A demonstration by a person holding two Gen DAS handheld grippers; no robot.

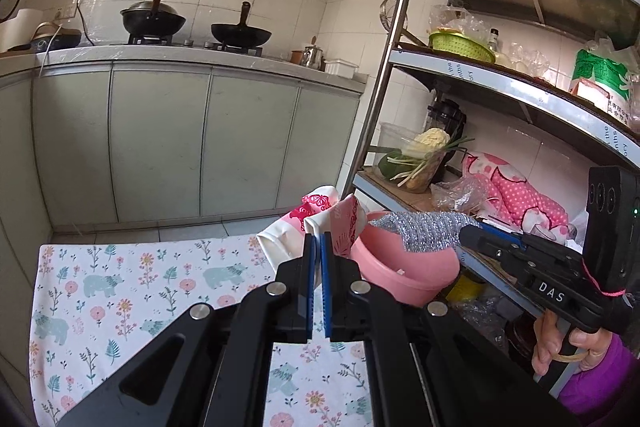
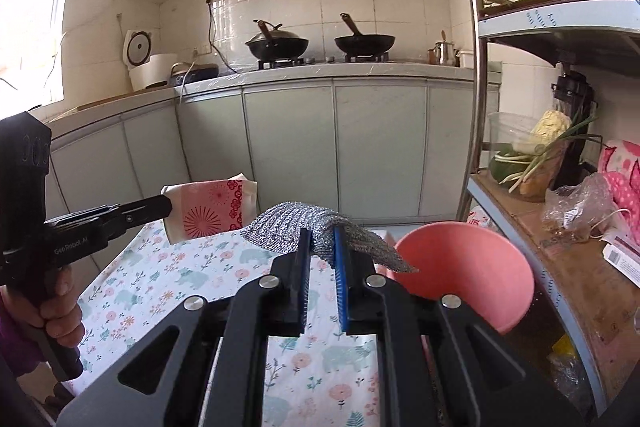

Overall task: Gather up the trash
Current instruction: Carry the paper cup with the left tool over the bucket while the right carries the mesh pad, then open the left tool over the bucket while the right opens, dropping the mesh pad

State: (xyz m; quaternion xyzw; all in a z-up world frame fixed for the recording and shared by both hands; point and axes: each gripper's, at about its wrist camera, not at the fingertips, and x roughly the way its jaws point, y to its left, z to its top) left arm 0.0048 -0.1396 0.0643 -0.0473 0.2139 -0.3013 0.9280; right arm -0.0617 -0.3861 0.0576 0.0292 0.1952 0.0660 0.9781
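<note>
Silver scrap (image 2: 316, 231), paper bag (image 2: 208, 211) above pink basin (image 2: 472, 267).

Right gripper label: the black two-finger right gripper (image 1: 464, 233) bears a white tag reading "DAS".
Left gripper marking: the black two-finger left gripper (image 2: 170, 207) bears pale lettering that looks like "GenRobot.AI".
Shelf-edge strip: the metal shelf's white protective film (image 1: 452, 73) has small print, too small to read.
</note>
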